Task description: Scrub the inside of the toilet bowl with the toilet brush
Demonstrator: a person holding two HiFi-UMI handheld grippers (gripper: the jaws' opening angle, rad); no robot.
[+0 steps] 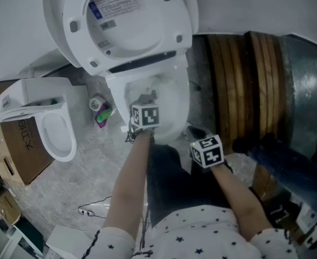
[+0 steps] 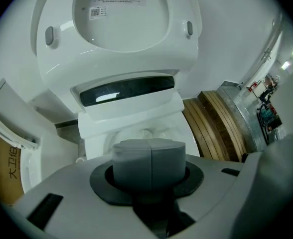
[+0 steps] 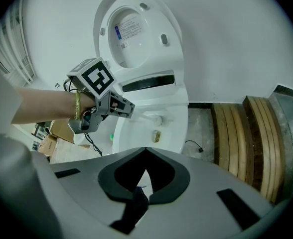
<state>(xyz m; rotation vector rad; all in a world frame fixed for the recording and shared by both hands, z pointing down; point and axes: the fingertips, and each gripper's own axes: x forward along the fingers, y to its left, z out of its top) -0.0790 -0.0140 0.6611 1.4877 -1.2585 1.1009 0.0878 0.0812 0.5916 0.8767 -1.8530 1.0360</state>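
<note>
Since the left hand-held gripper (image 2: pixel 150 156) is the one over the toilet bowl (image 3: pixel 174 133), it's the working side. Its jaws are pressed together, pads meeting at a seam in its own view. The right gripper view shows a thin white rod running out from that tip into the bowl. I read that as the toilet brush (image 3: pixel 149 116), clamped by its handle. The handle itself isn't visible between the pads in the left gripper view, so the grip point is a judgement.

Key geometry: the brush's long axis runs forward and down from the left jaws toward the back of the bowl, with the head end low against the inner wall. A brown mark (image 3: pixel 156 136) sits on the bowl wall just in front of the head, on the person's side. It isn't clear if the bristles touch it. My guess is that the next stroke is a short pull back along the handle axis, keeping the head down on the wall.

The right hand-held gripper (image 3: pixel 144 176) is spread open with nothing in it. It's held back by the bowl's front right, well behind the left one, so the left is clearly nearer.

The lid (image 1: pixel 121 20) is up, so access is clear. The main risk is the thin handle twisting in the pads under side load.
</note>
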